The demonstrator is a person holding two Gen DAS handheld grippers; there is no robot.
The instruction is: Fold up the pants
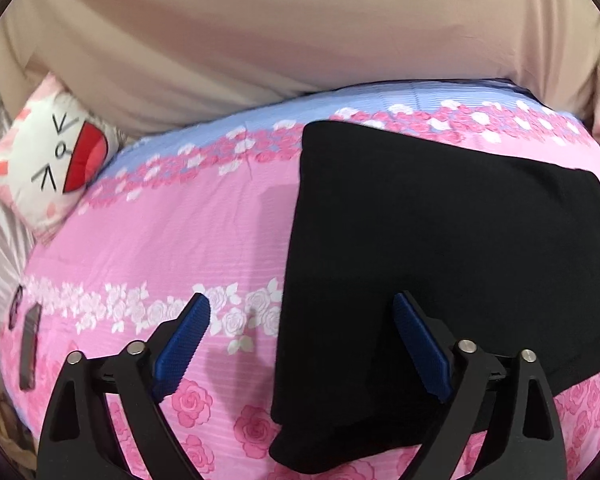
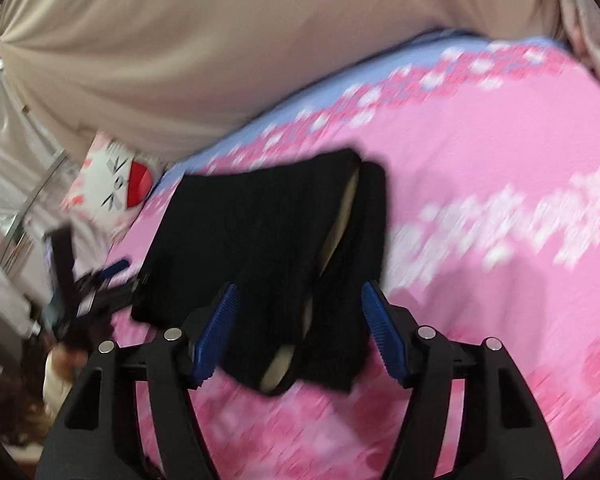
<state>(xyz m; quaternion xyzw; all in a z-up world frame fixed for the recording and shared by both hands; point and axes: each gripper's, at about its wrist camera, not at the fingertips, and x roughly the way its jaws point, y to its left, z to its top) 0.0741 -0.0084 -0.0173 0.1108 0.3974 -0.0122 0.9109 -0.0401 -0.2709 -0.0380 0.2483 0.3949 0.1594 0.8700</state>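
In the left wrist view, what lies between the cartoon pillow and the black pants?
Only bare bedsheet, pink with rose bands; nothing else lies between the cartoon pillow and the black pants in the left wrist view.

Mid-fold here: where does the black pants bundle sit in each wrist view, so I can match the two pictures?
Left wrist view: the black pants fill the centre-right, lying on the pink floral bedspread.
Right wrist view: the black pants are in the centre, blurred, reaching down between the open tongs.
Shared landmark: the cartoon-face pillow, at the left in both.
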